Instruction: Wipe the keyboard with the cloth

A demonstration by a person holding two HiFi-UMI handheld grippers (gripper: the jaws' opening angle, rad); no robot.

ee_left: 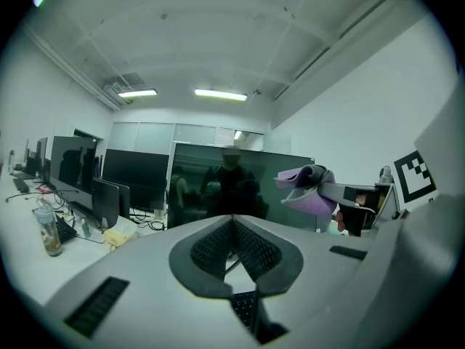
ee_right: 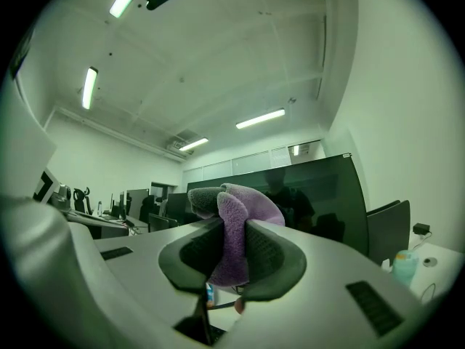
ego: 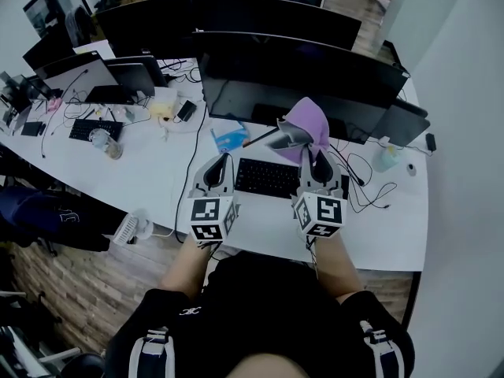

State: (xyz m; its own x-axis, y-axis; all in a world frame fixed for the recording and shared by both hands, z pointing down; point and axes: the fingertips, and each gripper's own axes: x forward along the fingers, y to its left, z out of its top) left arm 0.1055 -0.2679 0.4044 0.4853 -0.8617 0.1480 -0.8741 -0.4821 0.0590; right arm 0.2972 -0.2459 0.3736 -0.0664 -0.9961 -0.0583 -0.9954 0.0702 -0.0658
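Purple cloth [ego: 309, 121], bunched, hangs pinched in the right gripper's [ego: 302, 138] jaws above the black keyboard [ego: 268, 177], which lies flat on the white worktop [ego: 157, 181].

keyboard [ego: 266, 178] | right part hidden behind right claw [ego: 309, 150] | left end unclear

monitor [ego: 299, 77] close behind keyboard [ego: 268, 178], open desk [ego: 157, 181] left
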